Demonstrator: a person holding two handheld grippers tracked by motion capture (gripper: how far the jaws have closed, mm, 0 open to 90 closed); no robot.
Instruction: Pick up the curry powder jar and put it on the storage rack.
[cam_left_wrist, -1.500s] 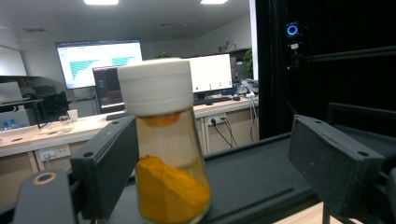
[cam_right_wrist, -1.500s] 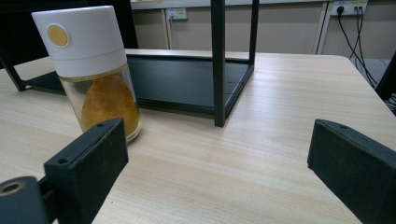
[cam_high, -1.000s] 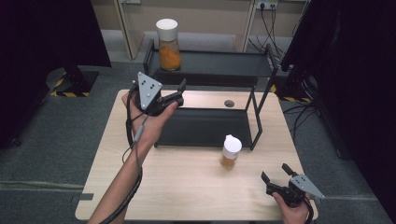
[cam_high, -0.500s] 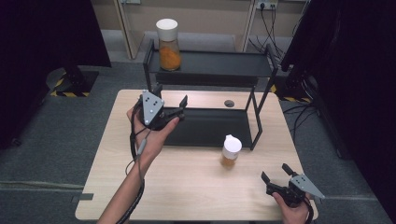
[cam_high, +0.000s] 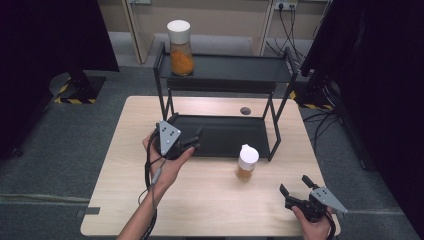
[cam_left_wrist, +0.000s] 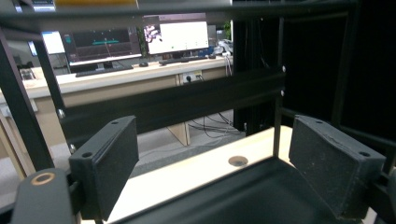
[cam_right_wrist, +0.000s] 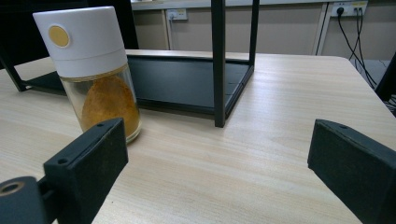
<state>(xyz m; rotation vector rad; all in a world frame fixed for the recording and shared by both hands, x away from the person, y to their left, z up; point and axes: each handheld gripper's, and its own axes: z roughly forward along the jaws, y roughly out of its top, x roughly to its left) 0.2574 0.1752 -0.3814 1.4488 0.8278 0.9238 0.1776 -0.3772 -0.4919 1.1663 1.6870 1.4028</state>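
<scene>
A black two-level rack (cam_high: 225, 75) stands at the back of the wooden table (cam_high: 210, 200). On its top shelf, at the left end, stands a tall jar (cam_high: 180, 42) with a white lid and orange contents. A smaller white-capped jar (cam_high: 247, 162) (cam_right_wrist: 95, 70) of orange powder stands on the table just in front of the rack. My left gripper (cam_high: 195, 137) (cam_left_wrist: 215, 172) is open and empty at the front left of the rack's bottom tray (cam_left_wrist: 252, 196). My right gripper (cam_high: 295, 187) (cam_right_wrist: 215, 172) rests open and empty near the table's front right corner.
A round cable hole (cam_high: 245, 110) sits in the table behind the rack. Black stands and cables (cam_high: 290, 15) lie on the floor beyond the table. A desk with monitors (cam_left_wrist: 173, 35) shows far off in the left gripper view.
My left gripper has come down and back toward the person, from up beside the rack's top shelf to the front of the bottom tray. The right gripper has not moved.
</scene>
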